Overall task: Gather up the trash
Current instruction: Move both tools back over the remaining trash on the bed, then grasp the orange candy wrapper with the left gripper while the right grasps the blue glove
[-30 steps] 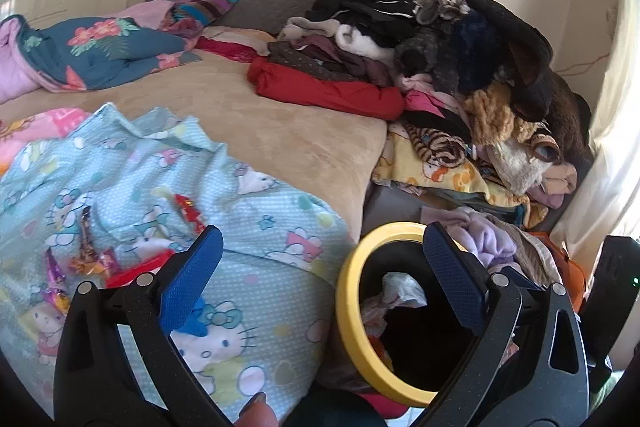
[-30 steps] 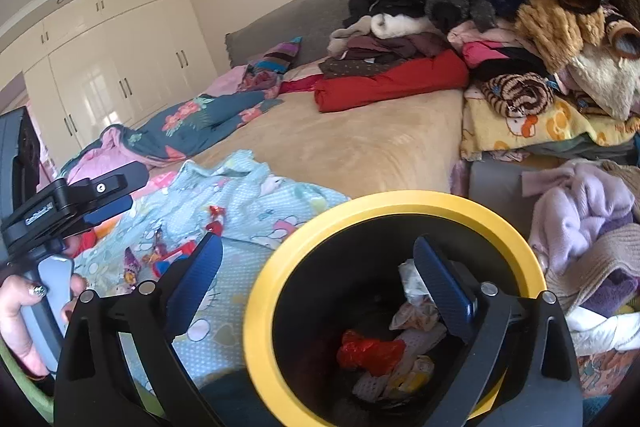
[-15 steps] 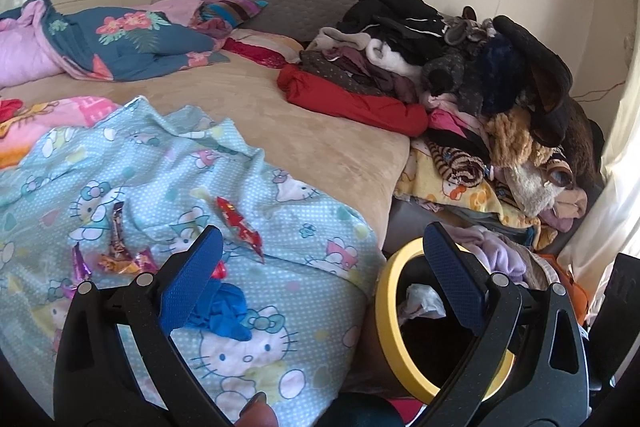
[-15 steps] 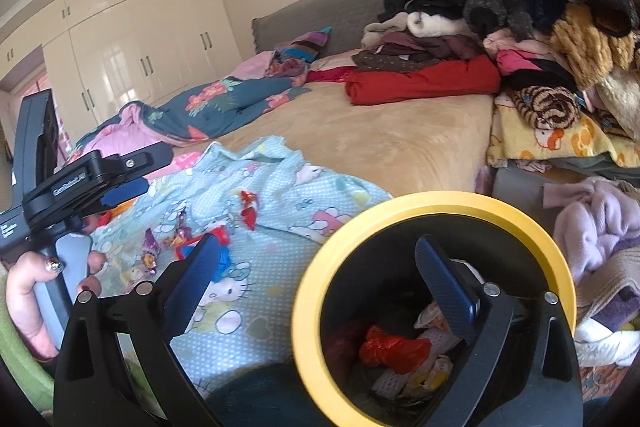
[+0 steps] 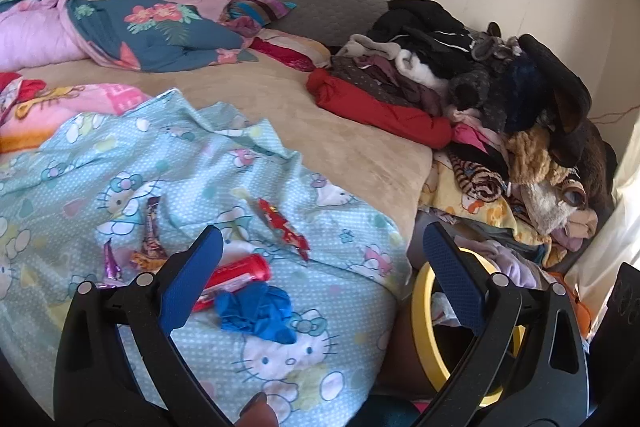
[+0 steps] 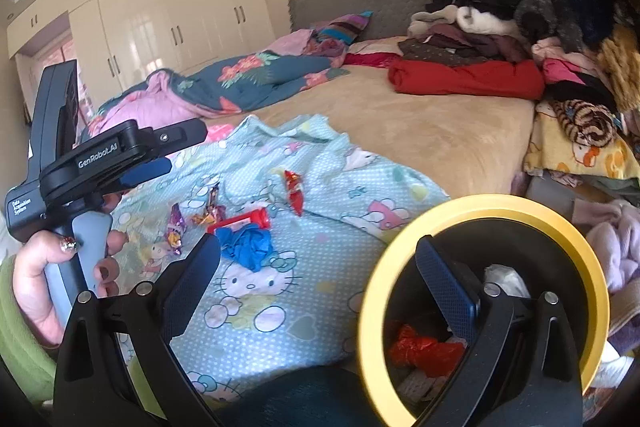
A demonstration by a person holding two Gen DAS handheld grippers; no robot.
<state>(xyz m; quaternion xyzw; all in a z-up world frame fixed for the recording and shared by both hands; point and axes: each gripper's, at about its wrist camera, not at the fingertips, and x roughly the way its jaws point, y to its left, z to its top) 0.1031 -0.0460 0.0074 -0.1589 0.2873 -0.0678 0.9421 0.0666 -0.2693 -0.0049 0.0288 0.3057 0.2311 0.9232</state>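
On the light blue cartoon blanket lie a crumpled blue glove, a red tube, a red candy wrapper and purple and brown wrappers. My left gripper is open just above the glove and tube, holding nothing. A black bin with a yellow rim stands beside the bed, with red and white trash inside. My right gripper is open and empty, its right finger over the bin. The same glove, tube and red wrapper show in the right wrist view.
A tall pile of clothes fills the bed's right side and spills to the floor past the bin. A floral quilt lies at the head, a pink blanket at left. A hand holds the left gripper's handle. White wardrobes line the far wall.
Both grippers have swung left and up from the bin toward the blanket. The blue glove, red tube and wrappers came fully into view. Both stay open.
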